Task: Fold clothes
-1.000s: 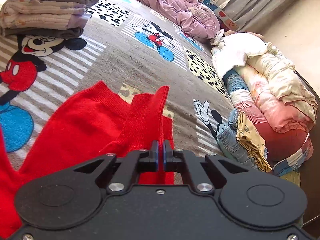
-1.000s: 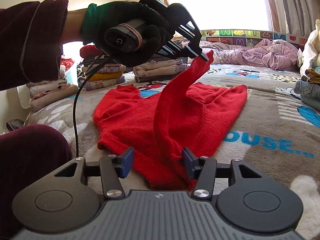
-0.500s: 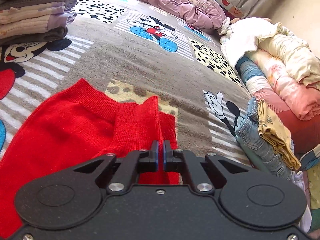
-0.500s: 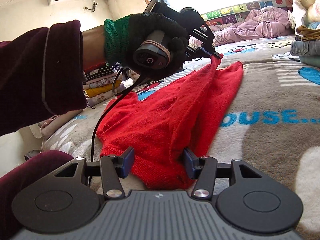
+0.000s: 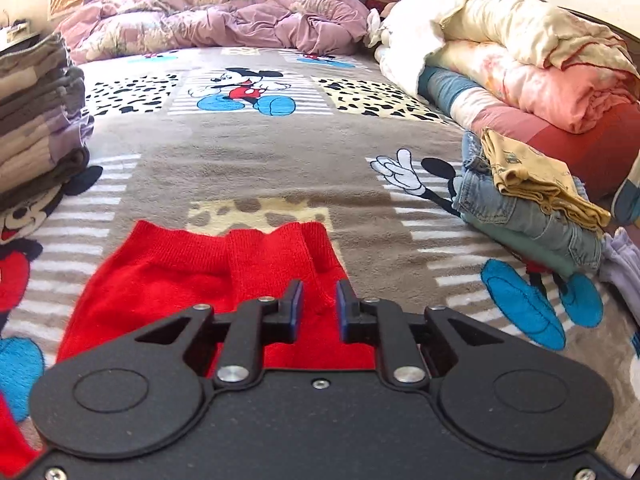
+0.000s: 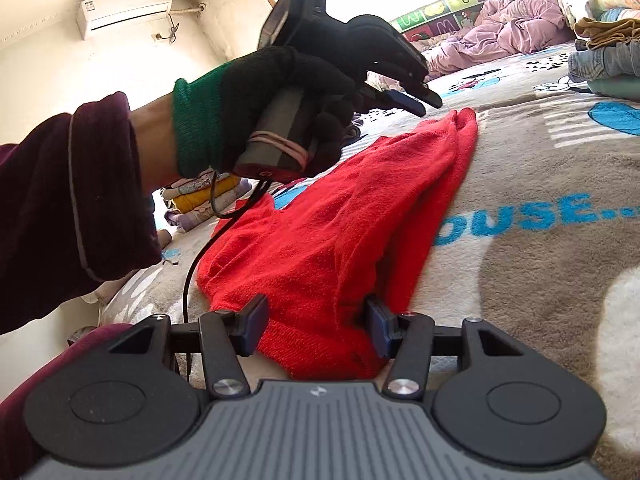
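Note:
A red knit sweater (image 5: 168, 280) lies on the cartoon-print blanket (image 5: 280, 152). One sleeve is folded lengthwise over its body, with the cuff (image 5: 280, 240) beside the far hem. My left gripper (image 5: 318, 288) hovers just above that cuff, and its jaws are opening. Red fabric shows below the narrow gap, but the pads do not press on it. In the right wrist view the left gripper (image 6: 430, 102), in a gloved hand (image 6: 280, 92), hangs clear above the cuff (image 6: 460, 124). My right gripper (image 6: 316, 312) stands half open at the sweater's (image 6: 340, 220) near end, with a mound of fabric between its fingers.
A stack of folded clothes (image 5: 36, 120) stands at the left. Folded jeans with a yellow garment on top (image 5: 528, 208) lie at the right, in front of rolled quilts (image 5: 520, 60). A purple duvet (image 5: 220, 20) lies along the far end. A dark red sleeve (image 6: 60, 200) fills the left.
My left gripper carried the raised sleeve down and forward onto the sweater, rolled level, and parted its jaws, letting the cuff go. The right gripper stayed at the near edge.

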`<action>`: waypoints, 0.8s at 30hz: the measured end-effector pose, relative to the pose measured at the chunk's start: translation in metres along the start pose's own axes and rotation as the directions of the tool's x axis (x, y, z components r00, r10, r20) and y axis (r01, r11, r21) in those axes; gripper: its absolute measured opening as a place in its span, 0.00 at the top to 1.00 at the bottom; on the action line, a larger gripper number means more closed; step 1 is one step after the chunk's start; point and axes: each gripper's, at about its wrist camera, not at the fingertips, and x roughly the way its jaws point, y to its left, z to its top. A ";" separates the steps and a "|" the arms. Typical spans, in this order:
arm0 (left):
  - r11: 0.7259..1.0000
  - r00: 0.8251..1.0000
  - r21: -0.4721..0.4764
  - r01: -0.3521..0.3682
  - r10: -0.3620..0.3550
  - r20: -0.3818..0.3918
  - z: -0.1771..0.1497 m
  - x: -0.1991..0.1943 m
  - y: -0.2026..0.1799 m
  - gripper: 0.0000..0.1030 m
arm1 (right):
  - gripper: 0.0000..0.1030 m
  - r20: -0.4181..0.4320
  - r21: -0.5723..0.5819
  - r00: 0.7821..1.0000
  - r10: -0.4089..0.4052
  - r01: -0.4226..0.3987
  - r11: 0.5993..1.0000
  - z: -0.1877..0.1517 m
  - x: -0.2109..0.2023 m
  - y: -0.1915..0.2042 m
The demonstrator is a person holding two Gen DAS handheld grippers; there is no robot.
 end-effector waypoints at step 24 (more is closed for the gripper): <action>0.980 0.999 0.200 0.018 -0.024 0.026 -0.041 -0.045 0.005 0.81 | 0.53 0.050 -0.200 0.989 -0.142 0.150 0.968 0.001 -0.035 0.027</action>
